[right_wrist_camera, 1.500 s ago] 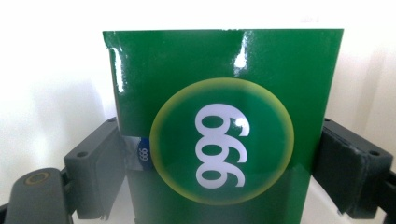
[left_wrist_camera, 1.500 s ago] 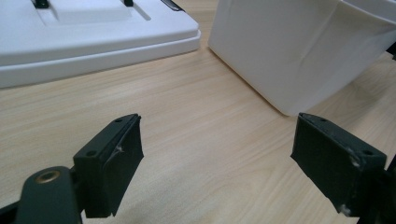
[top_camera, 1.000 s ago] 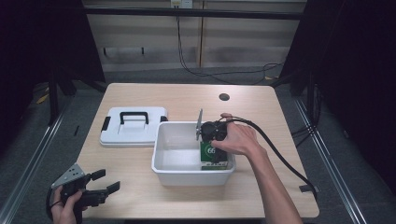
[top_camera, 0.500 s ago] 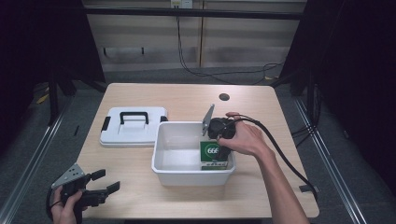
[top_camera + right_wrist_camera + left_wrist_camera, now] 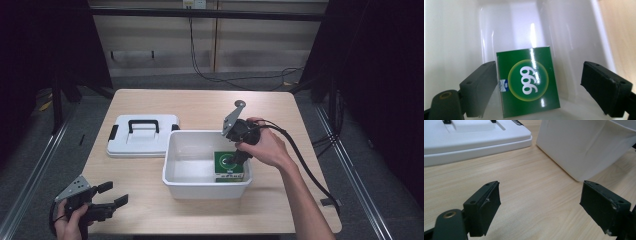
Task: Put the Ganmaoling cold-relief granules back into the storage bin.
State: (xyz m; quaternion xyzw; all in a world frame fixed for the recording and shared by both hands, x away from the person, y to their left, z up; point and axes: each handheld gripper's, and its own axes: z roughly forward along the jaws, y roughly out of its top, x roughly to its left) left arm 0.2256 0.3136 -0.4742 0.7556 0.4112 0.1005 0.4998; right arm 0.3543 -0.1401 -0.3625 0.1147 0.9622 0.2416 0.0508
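Note:
A green box marked 999 (image 5: 229,166) (image 5: 528,81) lies in the right part of a white plastic bin (image 5: 172,152) at the table's middle. My right gripper (image 5: 239,159) (image 5: 539,87) hangs open over the box, its jaws wide apart on either side of it and the left one close to the box's edge. The bin's white lid with a black handle (image 5: 142,135) (image 5: 474,137) lies flat to the left of the bin. My left gripper (image 5: 111,195) (image 5: 539,207) is open low over the table near the front left corner, nothing between its jaws.
The bin's outer wall (image 5: 584,147) stands ahead and to the right of the left gripper. A small dark round disc (image 5: 240,104) lies on the table behind the bin. The right gripper's cable (image 5: 305,165) trails off the table's right side.
The right gripper has opened and let go of the green box, which now lies in the bin. The right hand has risen and shifted right a little. The left gripper has stayed put.

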